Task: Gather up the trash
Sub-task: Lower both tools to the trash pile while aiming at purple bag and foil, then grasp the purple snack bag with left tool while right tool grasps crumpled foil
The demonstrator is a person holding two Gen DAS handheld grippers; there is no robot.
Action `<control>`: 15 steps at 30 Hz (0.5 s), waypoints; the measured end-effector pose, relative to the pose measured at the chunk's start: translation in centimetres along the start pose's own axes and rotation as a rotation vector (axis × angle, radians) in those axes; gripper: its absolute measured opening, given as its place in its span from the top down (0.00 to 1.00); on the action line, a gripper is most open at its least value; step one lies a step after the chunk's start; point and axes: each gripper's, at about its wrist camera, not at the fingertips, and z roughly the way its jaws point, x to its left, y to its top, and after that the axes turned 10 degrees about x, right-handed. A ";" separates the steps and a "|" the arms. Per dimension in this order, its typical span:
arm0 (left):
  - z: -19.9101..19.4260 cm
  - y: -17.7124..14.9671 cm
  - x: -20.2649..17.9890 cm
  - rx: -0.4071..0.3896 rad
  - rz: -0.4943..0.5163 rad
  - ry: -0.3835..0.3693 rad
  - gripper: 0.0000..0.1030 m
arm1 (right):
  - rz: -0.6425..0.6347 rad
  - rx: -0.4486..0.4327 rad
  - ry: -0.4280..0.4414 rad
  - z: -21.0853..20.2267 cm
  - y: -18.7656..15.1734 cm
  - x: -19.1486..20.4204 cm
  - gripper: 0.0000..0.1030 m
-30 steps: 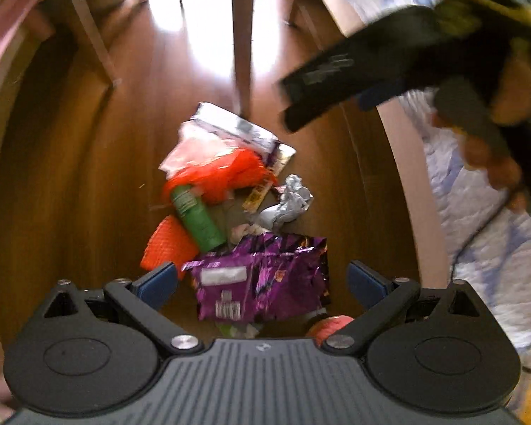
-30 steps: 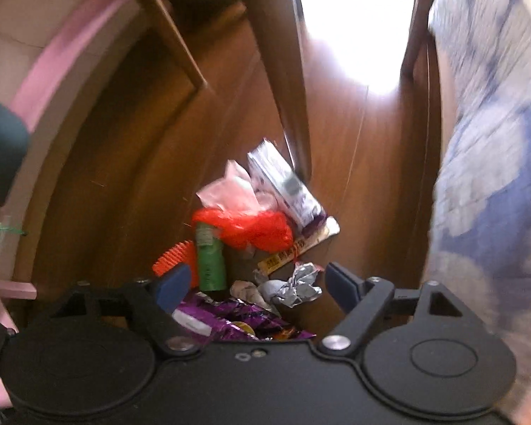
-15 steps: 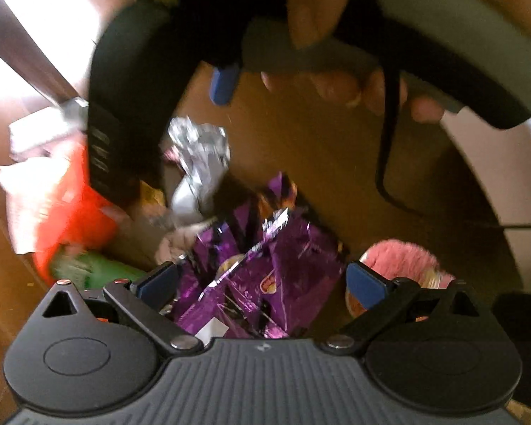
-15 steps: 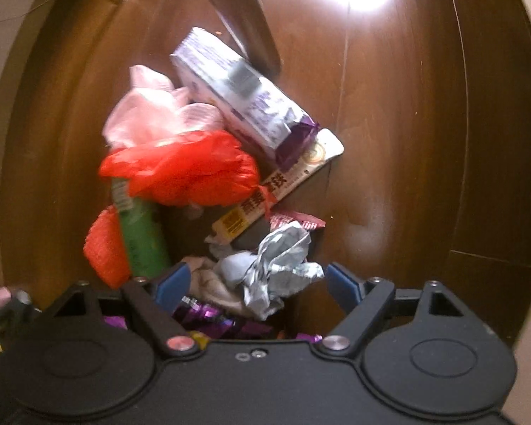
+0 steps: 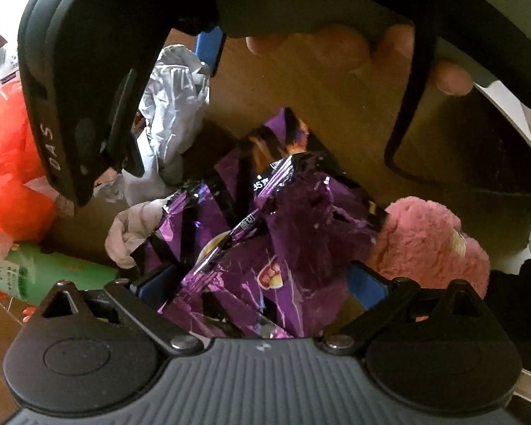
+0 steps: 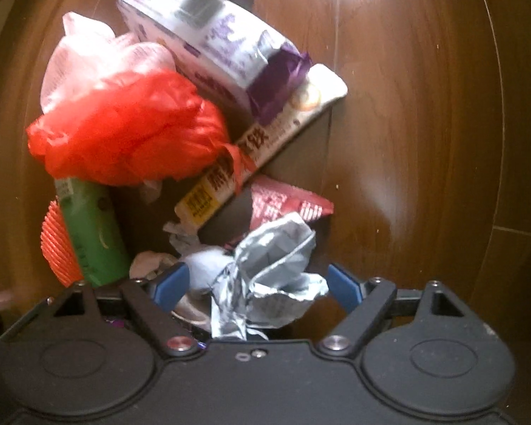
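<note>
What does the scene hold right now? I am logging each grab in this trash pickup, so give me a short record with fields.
surface: wooden floor
left gripper: open, astride the purple chip bag
right gripper: open, crumpled silver wrapper between its fingers, not pinched
other trash: red plastic bag, green bottle, white and purple carton
beside chip bag: pink fluffy thing
held: nothing yet

"DAS" is printed on the right gripper's black body (image 5: 53, 141); "35" is seen on the purple chip bag (image 5: 283, 233).
</note>
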 end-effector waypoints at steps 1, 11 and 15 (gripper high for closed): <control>0.1 0.0 0.0 -0.004 -0.008 -0.010 0.01 | -0.001 -0.001 0.007 -0.1 0.0 0.0 0.24; -1.2 -1.1 1.0 -0.092 -0.200 0.034 0.32 | -0.044 -0.053 0.009 -1.3 -0.2 0.7 0.68; -2.6 -2.5 1.9 -0.141 -0.318 0.040 0.44 | -0.086 -0.081 -0.029 -2.7 -0.8 1.8 0.77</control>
